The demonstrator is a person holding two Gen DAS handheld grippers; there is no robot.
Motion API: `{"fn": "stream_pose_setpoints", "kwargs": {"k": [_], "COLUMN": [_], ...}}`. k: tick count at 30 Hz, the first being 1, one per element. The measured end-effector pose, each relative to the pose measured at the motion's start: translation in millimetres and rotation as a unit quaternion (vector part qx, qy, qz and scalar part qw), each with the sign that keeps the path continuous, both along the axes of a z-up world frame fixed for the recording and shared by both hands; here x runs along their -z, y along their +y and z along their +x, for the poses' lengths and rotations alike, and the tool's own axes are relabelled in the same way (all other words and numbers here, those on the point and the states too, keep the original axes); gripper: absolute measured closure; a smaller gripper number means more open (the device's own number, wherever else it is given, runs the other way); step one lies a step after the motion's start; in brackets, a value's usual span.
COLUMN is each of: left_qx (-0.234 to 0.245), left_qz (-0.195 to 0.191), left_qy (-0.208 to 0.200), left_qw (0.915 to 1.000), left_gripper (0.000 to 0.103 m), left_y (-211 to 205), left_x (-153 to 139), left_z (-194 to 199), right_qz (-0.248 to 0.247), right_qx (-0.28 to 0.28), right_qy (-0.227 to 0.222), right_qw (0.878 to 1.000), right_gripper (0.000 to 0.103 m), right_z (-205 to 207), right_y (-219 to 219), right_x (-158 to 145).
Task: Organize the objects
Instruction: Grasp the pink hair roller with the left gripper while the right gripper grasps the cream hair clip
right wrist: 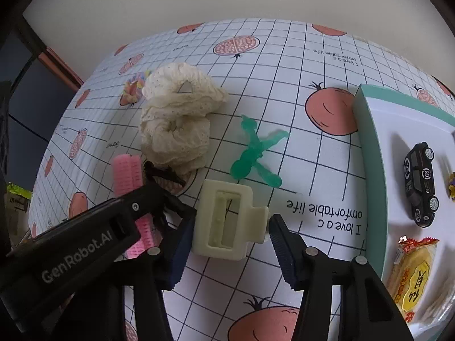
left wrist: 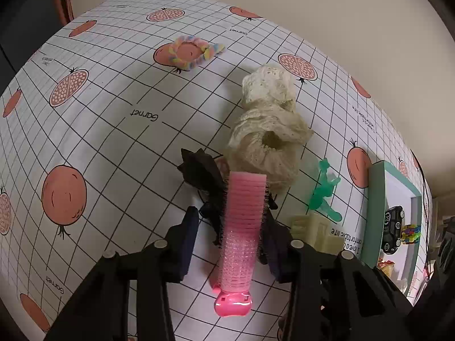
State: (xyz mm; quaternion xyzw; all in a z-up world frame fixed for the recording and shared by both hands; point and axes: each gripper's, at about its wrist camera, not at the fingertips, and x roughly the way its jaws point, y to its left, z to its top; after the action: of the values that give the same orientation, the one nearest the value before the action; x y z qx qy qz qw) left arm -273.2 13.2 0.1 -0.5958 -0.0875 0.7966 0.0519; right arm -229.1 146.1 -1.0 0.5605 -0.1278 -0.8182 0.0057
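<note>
**Hair accessories lying loose on the tabletop (right wrist: 284, 85), each gripper poised over one of them with jaws spread.**

We see the left gripper (left wrist: 231, 238) with open jaws astride one pink hair roller (left wrist: 241, 227), which lies lengthwise between them; we judge it light, stiff in the core and bristly, so it should not slip, and best pinched across its mid-barrel. The right gripper (right wrist: 227, 244) is likewise open, one cream claw clip (right wrist: 227, 218) lying between its jaws: rigid, smooth plastic, probably slippery, best taken across its flat sides. Ahead of the jaws we count one cream lace scrunchie (right wrist: 176, 125), soft and compressible, one green clip (right wrist: 256, 150), one dark bow (left wrist: 203, 173) and one pastel scrunchie (left wrist: 193, 52). Right of the right jaws, a teal-rimmed tray (right wrist: 369, 153) holds one toy car (right wrist: 421, 182).
</note>
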Motion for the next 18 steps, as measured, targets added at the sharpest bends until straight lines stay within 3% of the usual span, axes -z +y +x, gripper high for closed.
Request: {"fn": "stream_pose_setpoints", "kwargs": {"k": [6, 9, 18], "left_qx": [0.003, 0.006, 0.015], "left_qz": [0.009, 0.017, 0.016], "left_qy": [0.004, 0.009, 0.027], "left_qw": [0.9999, 0.9998, 0.9994], "left_gripper": [0.068, 0.077, 0.078], "left_y": [0.7, 0.2, 2.8], "left_x": [-3.5, -9.8, -23.8], "left_z": [1.0, 3.9, 2.7], "right_qz": [-0.004, -0.006, -0.018], "right_qx": [-0.004, -0.005, -0.005], "right_qy": [0.005, 0.009, 0.015], "right_qw": [1.0, 1.0, 1.0], "right_gripper": [0.051, 0.054, 0.055], "right_z": [2.1, 4.3, 7.4], "right_y": [1.7, 3.7, 13.3], "right_x": [-4.8, -10.2, -17.8]}}
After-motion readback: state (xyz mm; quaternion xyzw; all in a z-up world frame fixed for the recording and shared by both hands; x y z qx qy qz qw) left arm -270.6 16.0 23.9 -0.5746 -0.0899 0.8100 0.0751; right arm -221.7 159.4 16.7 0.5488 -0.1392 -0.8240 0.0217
